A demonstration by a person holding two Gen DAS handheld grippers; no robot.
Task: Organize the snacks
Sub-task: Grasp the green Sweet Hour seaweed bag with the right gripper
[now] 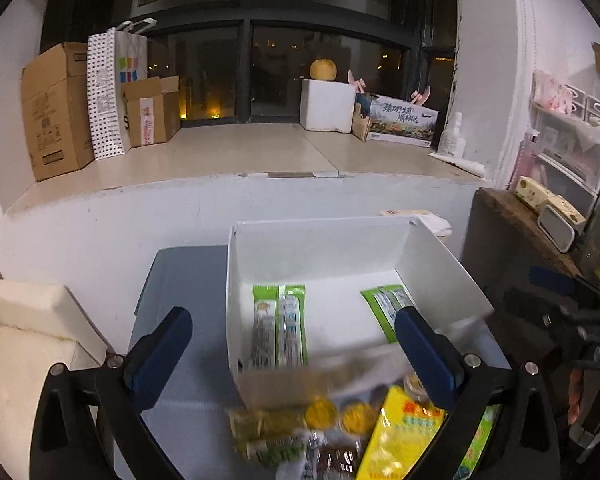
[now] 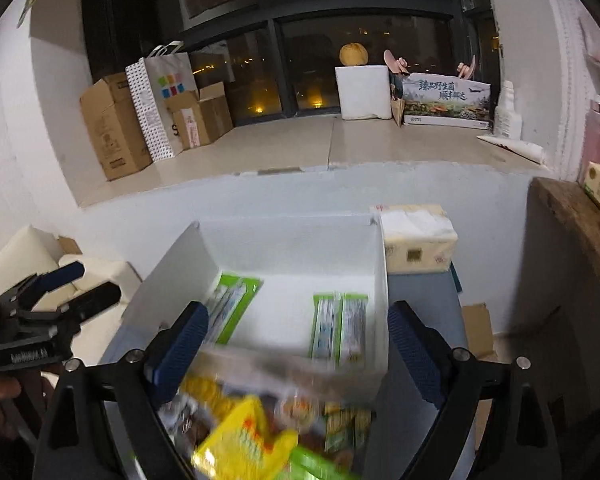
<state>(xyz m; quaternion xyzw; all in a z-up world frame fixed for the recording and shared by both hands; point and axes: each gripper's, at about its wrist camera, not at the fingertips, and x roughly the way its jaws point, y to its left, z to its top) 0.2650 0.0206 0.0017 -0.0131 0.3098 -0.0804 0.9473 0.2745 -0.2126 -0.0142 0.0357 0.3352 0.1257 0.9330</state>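
Note:
A white open box (image 1: 320,226) (image 2: 284,226) stands on a grey table (image 1: 180,280). Inside it lie two green snack packets (image 1: 280,328) (image 2: 340,330) side by side, and another green packet (image 1: 382,304) (image 2: 232,306) lies apart from them. In front of the box is a blurred pile of snacks (image 1: 332,416) (image 2: 300,404) with a yellow packet (image 1: 400,436) (image 2: 244,444) on top. My left gripper (image 1: 292,354) (image 2: 86,286) is open above the pile, holding nothing. My right gripper (image 2: 298,352) is open over the same pile, its blue pads bare.
A tissue pack (image 2: 418,244) sits at the box's far right corner. A dark wooden shelf (image 2: 572,216) rises on the right and a cream chair (image 1: 24,340) stands on the left. Cardboard boxes (image 1: 56,112) and a white foam box (image 1: 328,104) line the window ledge behind.

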